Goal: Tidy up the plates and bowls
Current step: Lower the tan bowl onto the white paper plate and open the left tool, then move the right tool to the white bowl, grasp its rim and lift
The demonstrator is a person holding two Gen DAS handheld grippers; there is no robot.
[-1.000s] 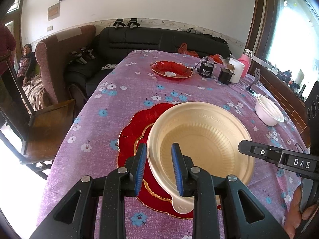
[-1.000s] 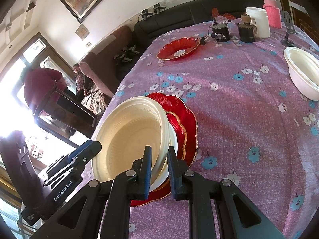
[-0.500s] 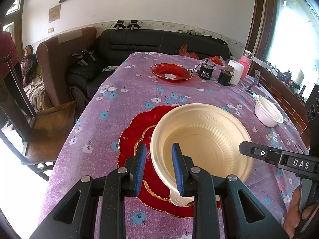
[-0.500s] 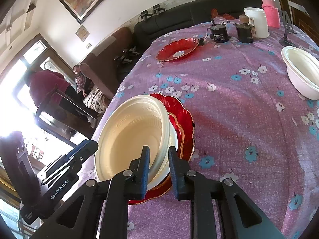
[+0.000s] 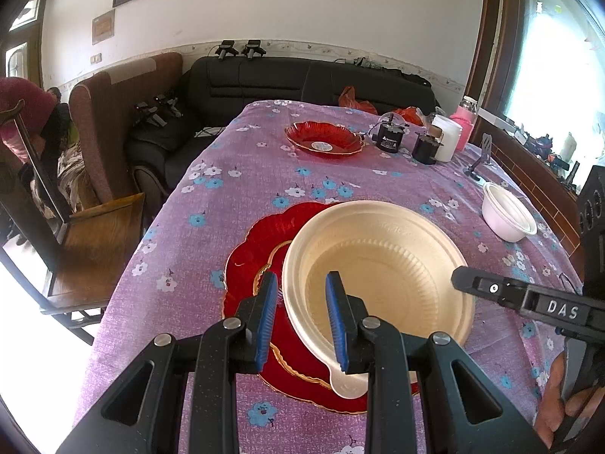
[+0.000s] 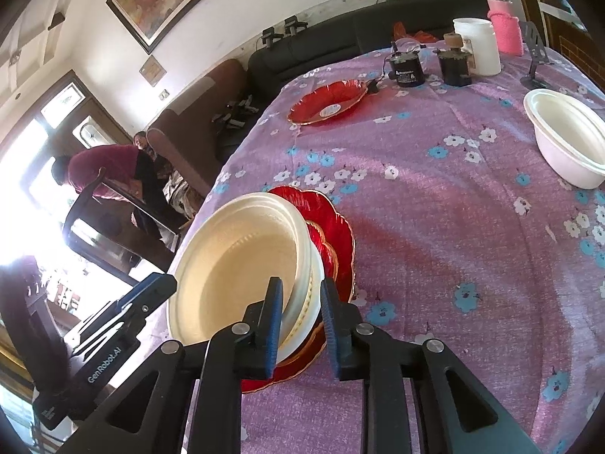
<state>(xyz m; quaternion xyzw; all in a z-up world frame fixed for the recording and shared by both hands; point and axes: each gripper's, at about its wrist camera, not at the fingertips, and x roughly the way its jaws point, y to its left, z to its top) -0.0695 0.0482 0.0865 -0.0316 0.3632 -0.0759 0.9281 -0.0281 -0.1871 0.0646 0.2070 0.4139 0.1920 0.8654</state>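
Right gripper (image 6: pixel 300 316) eased; cream bowl (image 5: pixel 378 265) faces up.

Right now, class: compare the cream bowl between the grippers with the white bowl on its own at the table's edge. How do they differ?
The cream bowl looks wider and shallower; the white bowl looks smaller and deeper. The cream bowl sits tilted on stacked dishes over red plates; the white bowl stands level on the tablecloth, alone. Both grippers straddle the cream bowl's rim; none is near the white bowl. Both bowls are empty.

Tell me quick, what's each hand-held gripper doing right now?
Left hand-held gripper: jaws straddle the cream plastic bowl's rim; grip cannot be told.
Right hand-held gripper: open around the same bowl's rim.
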